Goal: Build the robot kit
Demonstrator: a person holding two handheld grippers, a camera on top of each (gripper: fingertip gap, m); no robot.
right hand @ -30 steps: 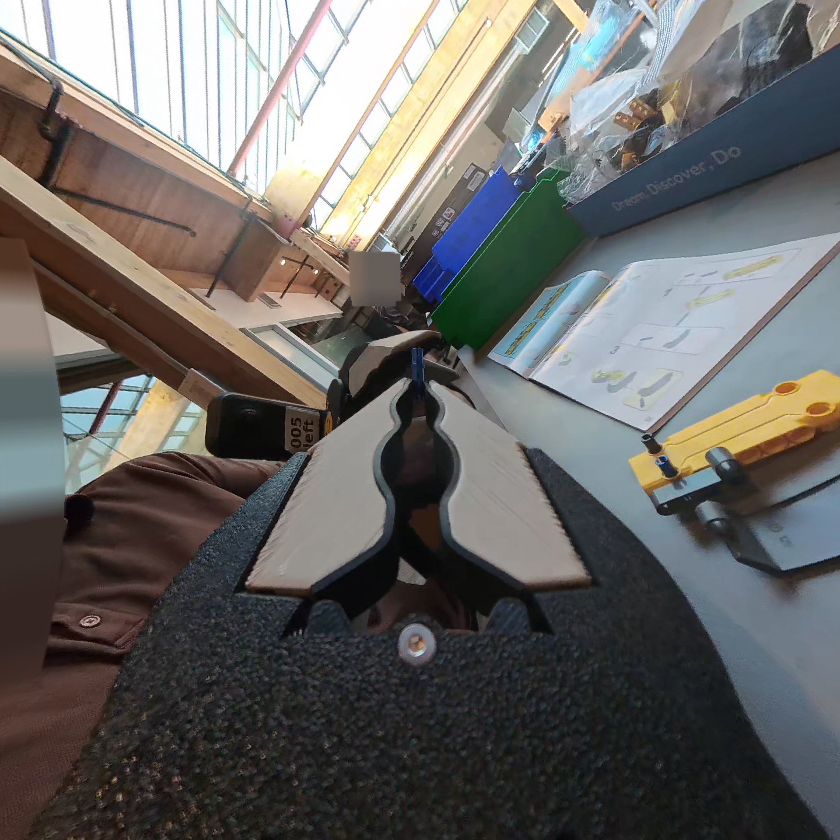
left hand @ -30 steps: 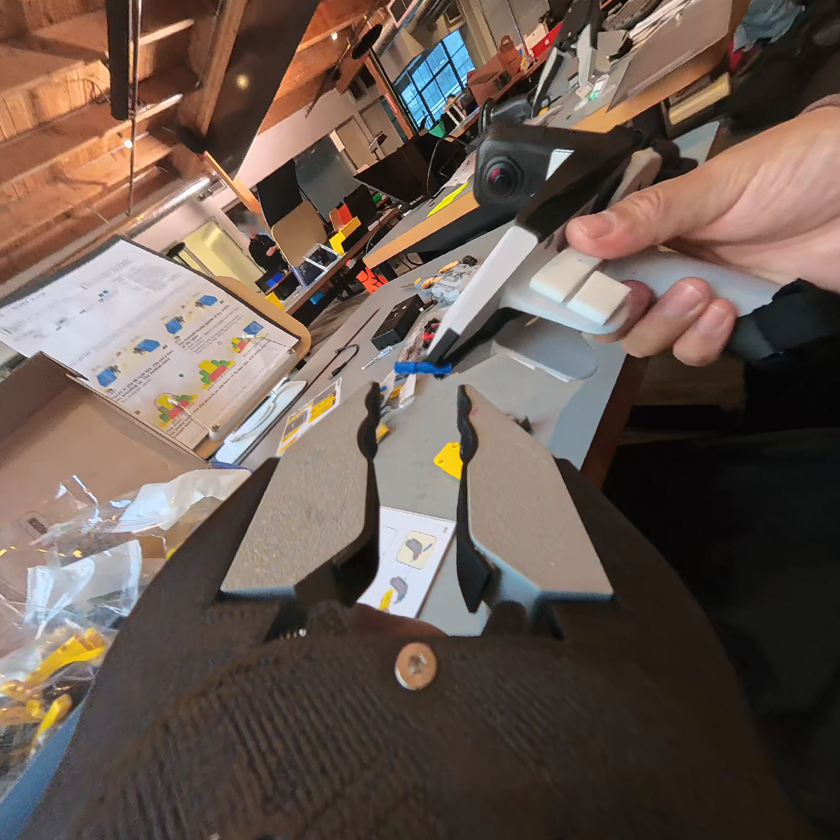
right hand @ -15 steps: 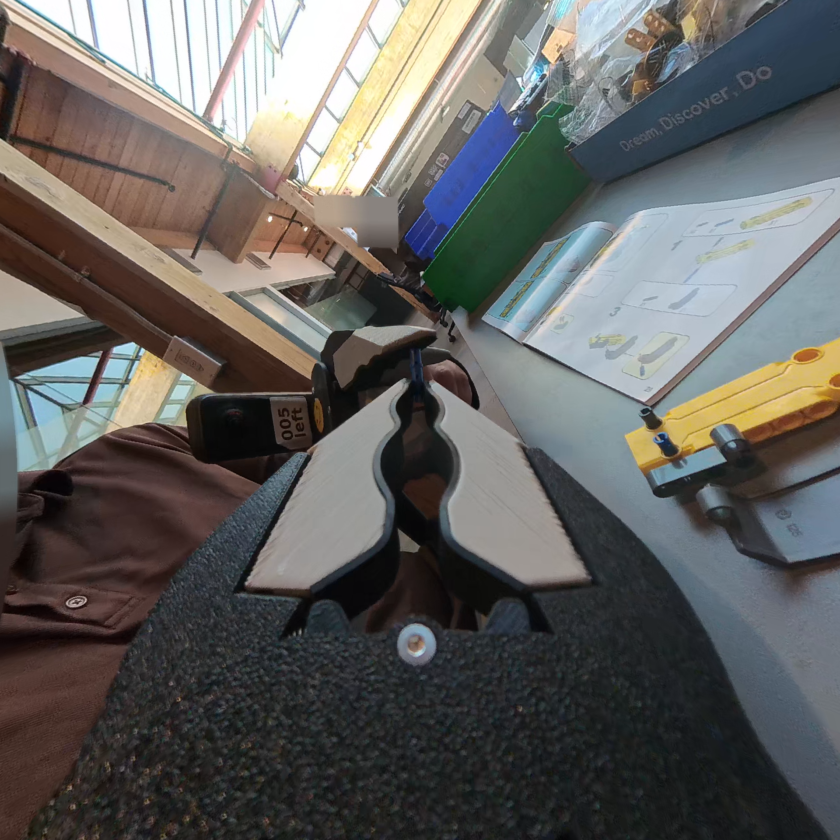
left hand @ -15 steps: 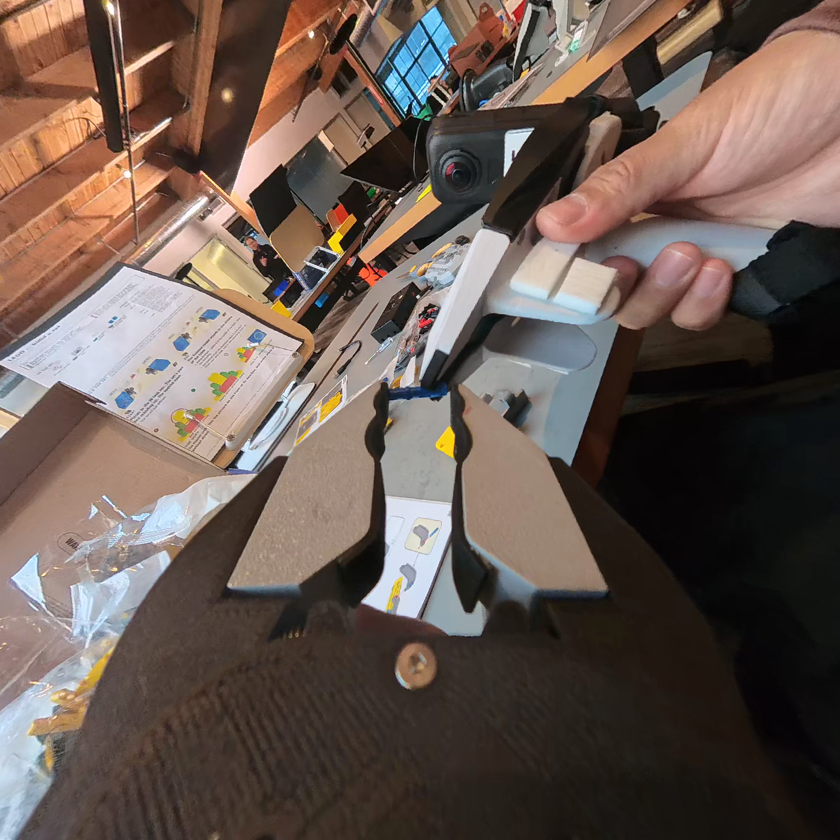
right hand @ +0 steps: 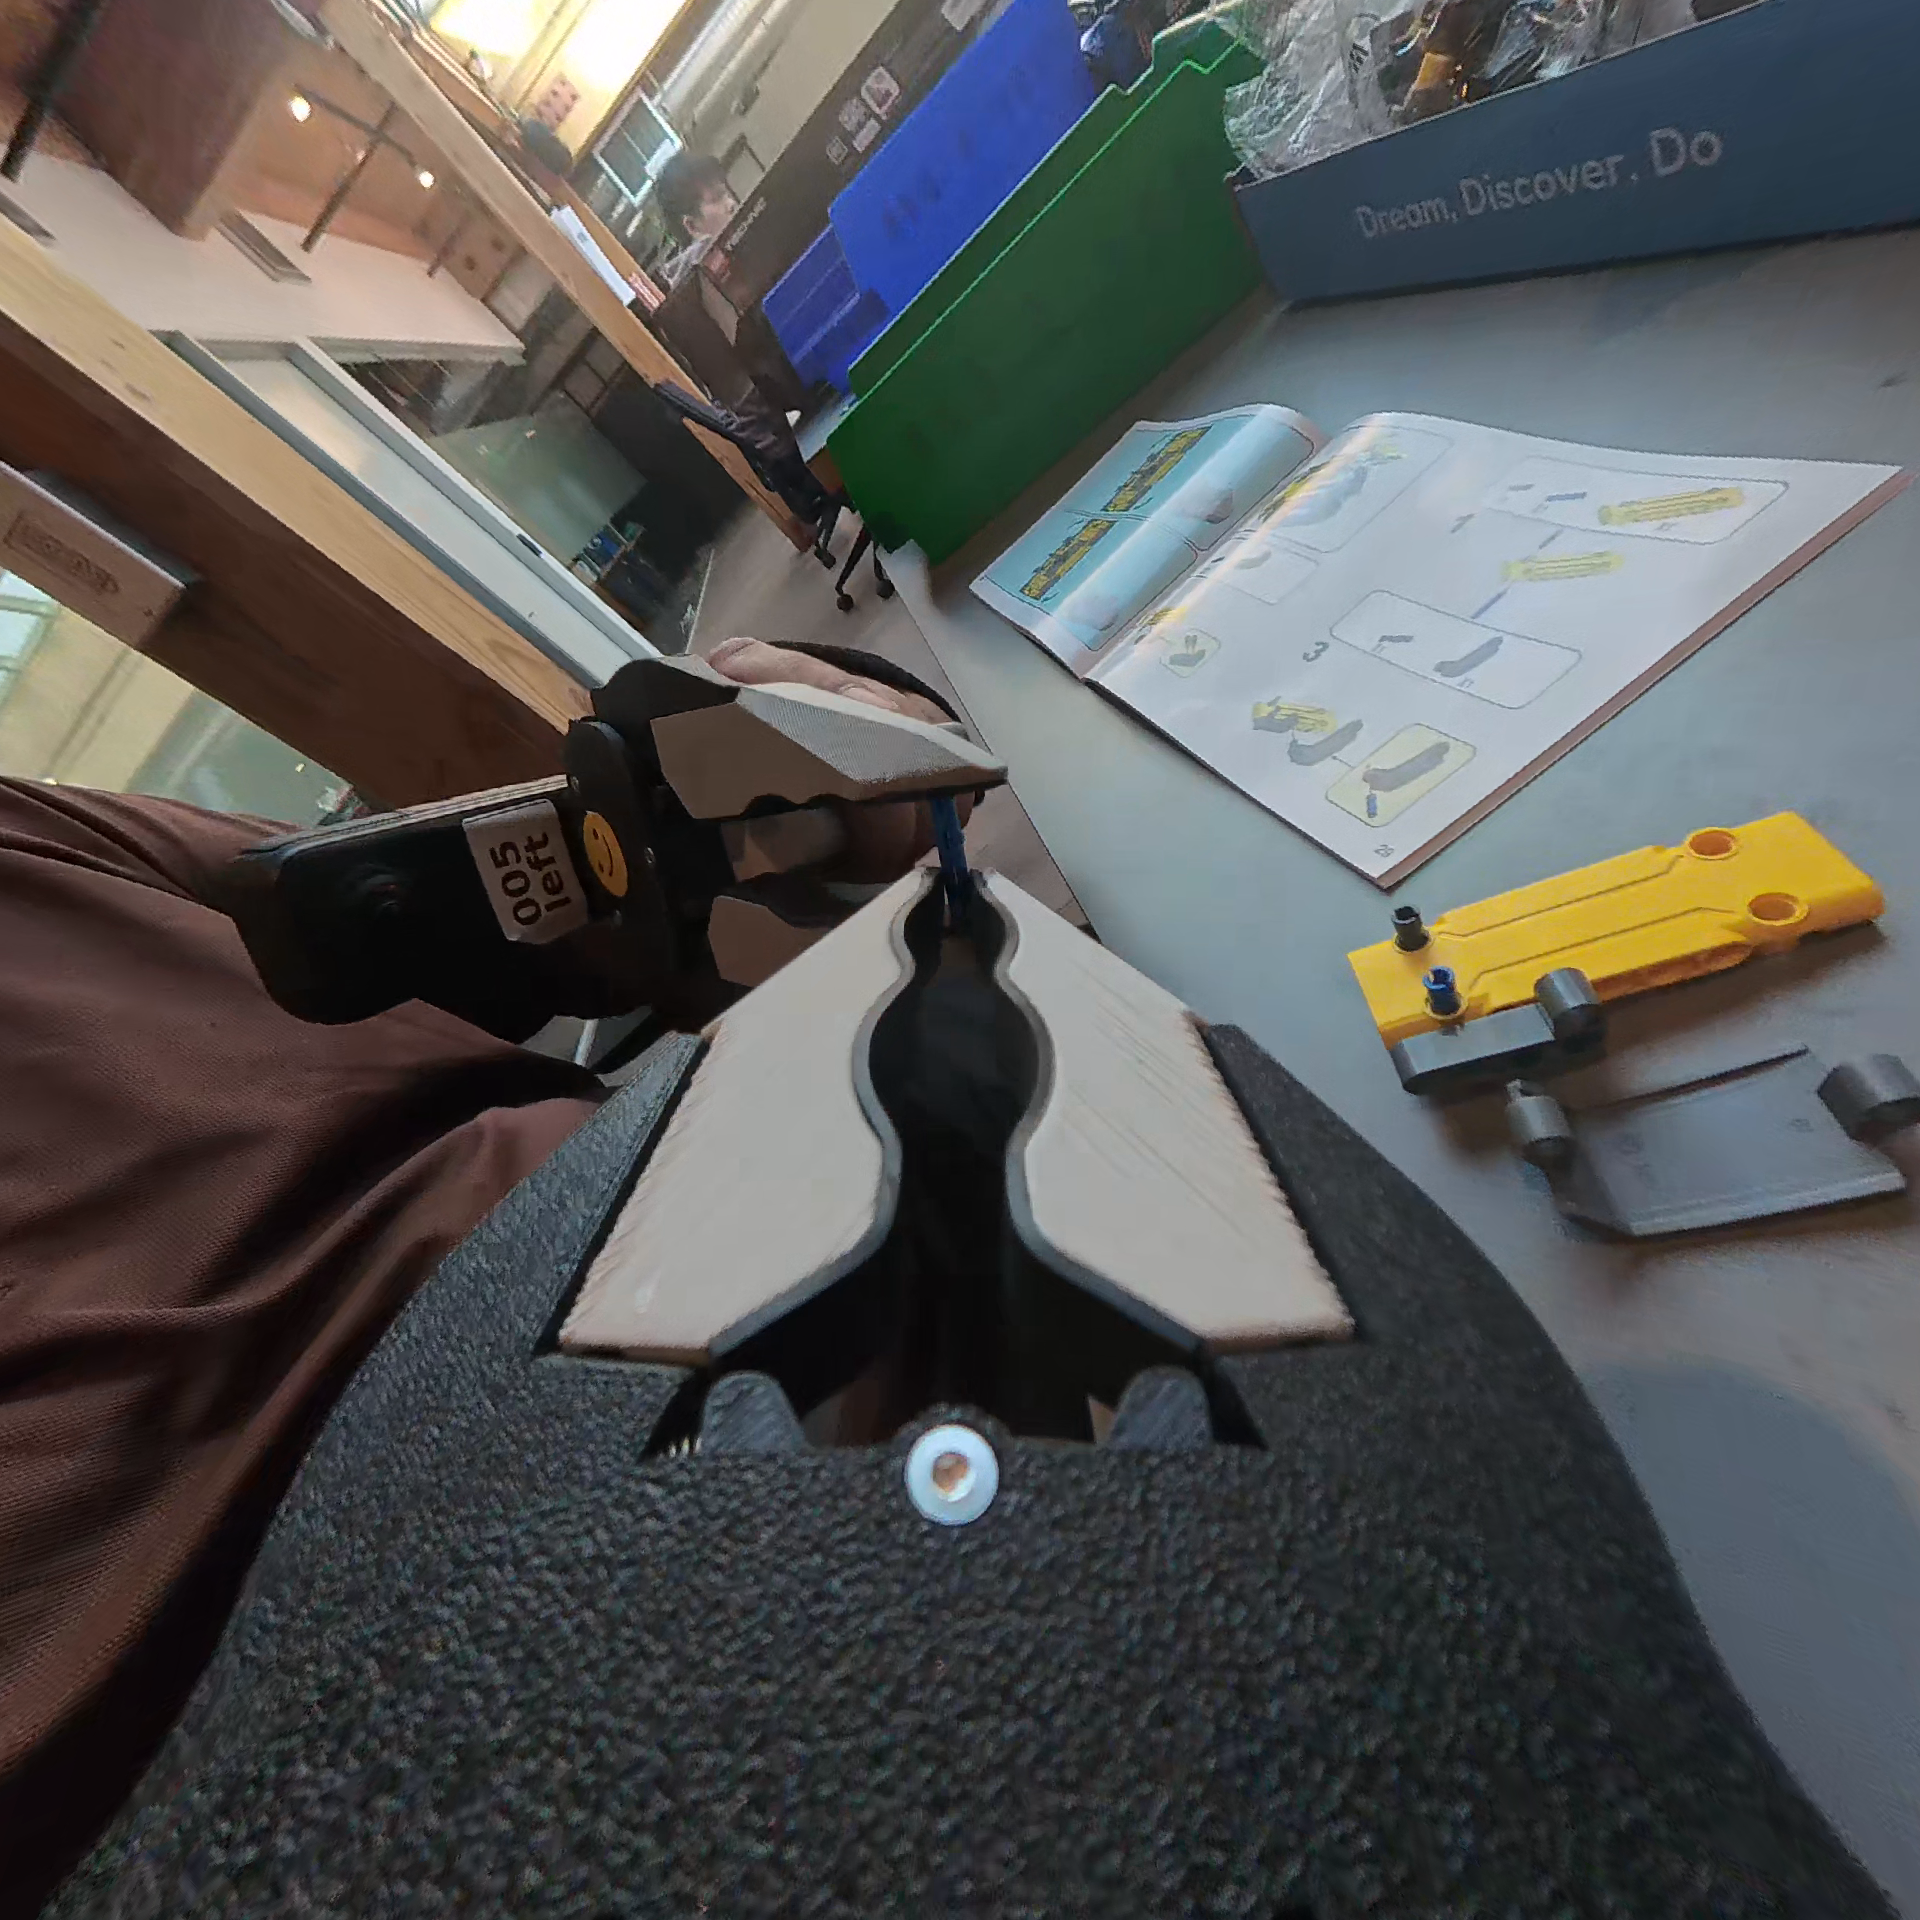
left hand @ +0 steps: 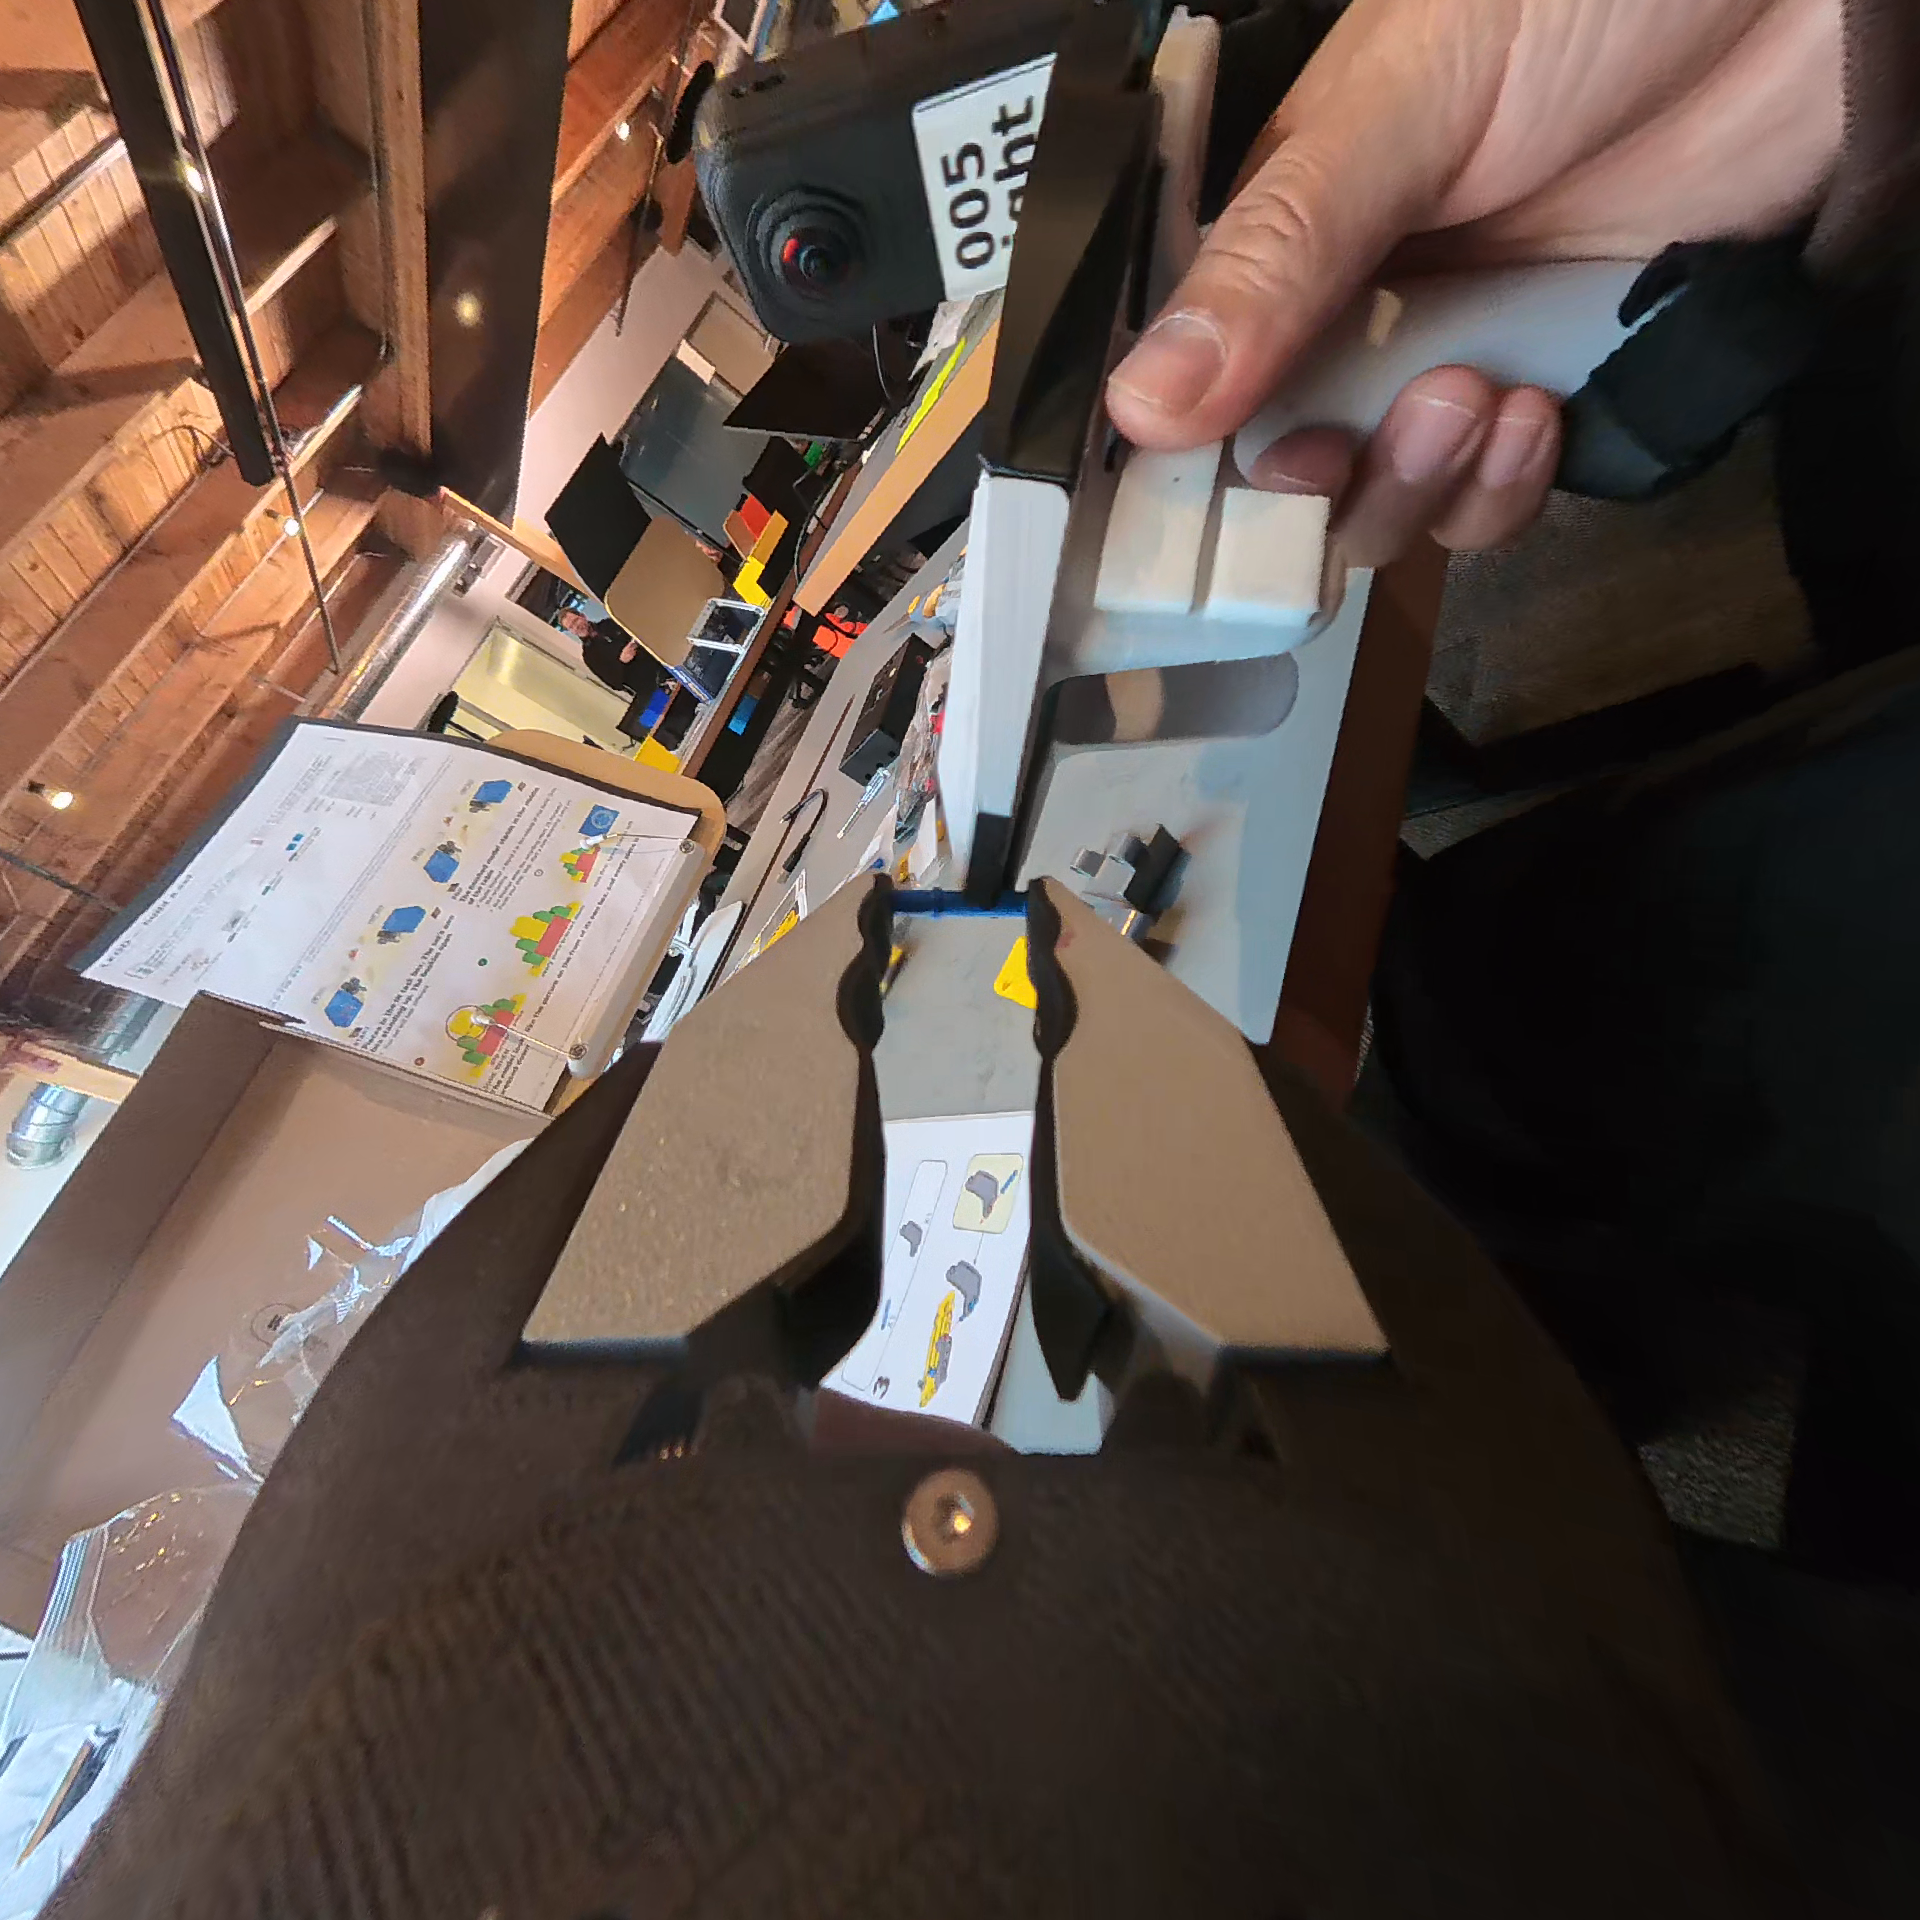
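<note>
A grey surface [right hand: 1299, 935] in a timber-beamed workshop carries an open instruction booklet [right hand: 1434, 613], a flat yellow plastic beam with pins [right hand: 1621, 925], a grey hinged plate [right hand: 1725, 1153] and a dark blue cardboard box [right hand: 1558, 177]. Blue and green bins [right hand: 1039, 312] stand behind. The right claw [right hand: 958, 888] is clamped on a thin blue plastic pin [right hand: 948, 831]. The left claw [left hand: 958, 914] has its fingers apart, the pin [left hand: 951, 902] spanning its tips, seemingly touching. A hand [left hand: 1455, 260] holds the right claw's handle, blocking the room beyond.

Blue pin [right hand: 951, 871] base hidden between right gripper [right hand: 954, 902] tips.
</note>
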